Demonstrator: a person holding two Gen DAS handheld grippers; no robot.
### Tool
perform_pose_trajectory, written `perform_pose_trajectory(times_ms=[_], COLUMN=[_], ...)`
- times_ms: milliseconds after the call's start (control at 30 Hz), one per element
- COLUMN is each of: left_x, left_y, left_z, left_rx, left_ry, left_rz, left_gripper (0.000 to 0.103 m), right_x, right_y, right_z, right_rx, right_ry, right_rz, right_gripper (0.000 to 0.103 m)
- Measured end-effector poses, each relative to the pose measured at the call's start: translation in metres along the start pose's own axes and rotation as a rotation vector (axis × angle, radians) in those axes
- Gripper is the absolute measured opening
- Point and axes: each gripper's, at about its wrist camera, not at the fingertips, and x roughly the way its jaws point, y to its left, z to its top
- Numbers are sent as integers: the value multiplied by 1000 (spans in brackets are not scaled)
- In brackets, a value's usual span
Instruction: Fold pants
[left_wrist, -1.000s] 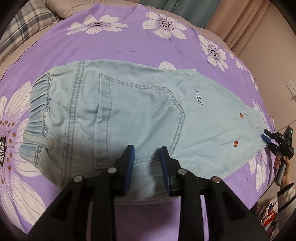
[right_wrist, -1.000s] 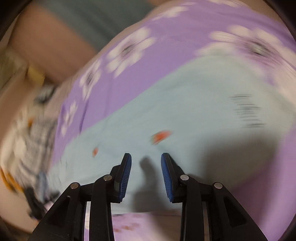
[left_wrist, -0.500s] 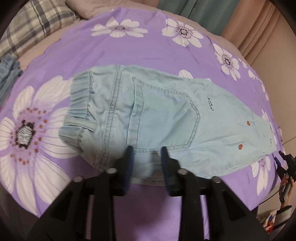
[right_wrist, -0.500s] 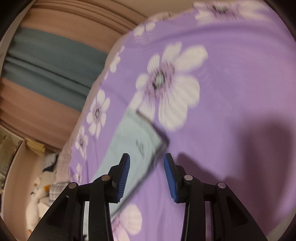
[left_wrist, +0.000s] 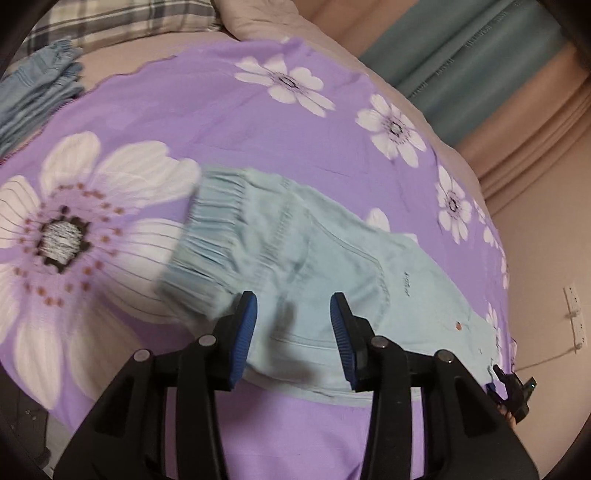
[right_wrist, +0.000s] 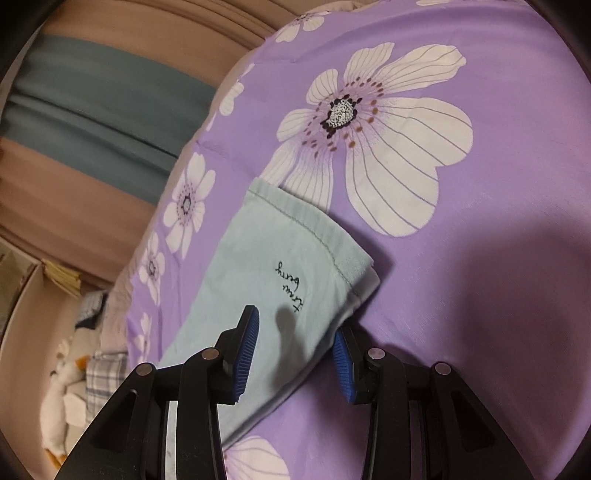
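Light blue denim pants (left_wrist: 332, 280) lie flat on a purple flowered sheet (left_wrist: 207, 122), folded lengthwise, elastic waistband to the left, back pocket up. My left gripper (left_wrist: 293, 334) is open and empty, above the near edge of the pants beside the waistband. In the right wrist view the hem end of the pants (right_wrist: 280, 273) shows black embroidered writing. My right gripper (right_wrist: 291, 354) is open over that hem end, its jaws straddling the near corner of the cloth. The right gripper also shows small at the far leg end in the left wrist view (left_wrist: 515, 391).
A folded stack of blue clothes (left_wrist: 37, 92) lies at the sheet's far left edge by a plaid pillow (left_wrist: 122, 18). Curtains (left_wrist: 487, 62) and a wall stand beyond the bed. A soft toy and clutter (right_wrist: 70, 387) lie off the bed's left side.
My left gripper has pulled back and swung left toward the waistband, jaws opened wider. My right gripper has swung down to the hem end of the leg and now sits over its corner.
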Motion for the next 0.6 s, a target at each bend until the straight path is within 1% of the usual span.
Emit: perform_pose_trajectory(times_ms=[67, 167, 200, 233, 300, 333, 367, 400, 433, 533, 600], left_x=[0, 7, 12, 16, 31, 39, 47, 49, 47, 43, 38], left_y=[-2, -13, -17, -19, -19, -15, -8, -1, 6, 21, 22], left_z=[1, 2, 2, 1, 2, 1, -2, -4, -5, -3, -3], left_rx=[-2, 14, 16, 20, 33, 33, 31, 17, -7, -67, -78], left_ry=[4, 12, 19, 27, 55, 76, 90, 80, 65, 79, 88], left_rz=[-23, -73, -88, -86, -4, 36, 58, 66, 56, 2, -13], left_gripper=[41, 41, 41, 41, 41, 37, 32, 20, 14, 13, 14], right_x=[-2, -2, -2, -2, -2, -2, -3, -3, -3, -2, -2], right_y=[1, 2, 1, 0, -3, -5, -6, -7, -7, -9, -8], right_z=[-2, -4, -4, -4, -3, -3, -2, -2, -2, -1, 0], right_rx=[-24, -28, -25, -21, -13, -6, -1, 1, 2, 3, 7], right_ry=[-5, -24, -29, -28, -24, -22, -22, -23, -24, -22, -15], right_rz=[-12, -20, -28, -39, -55, -55, -53, -54, -57, -68, -73], right_gripper=[38, 35, 31, 25, 17, 15, 14, 13, 10, 6, 6])
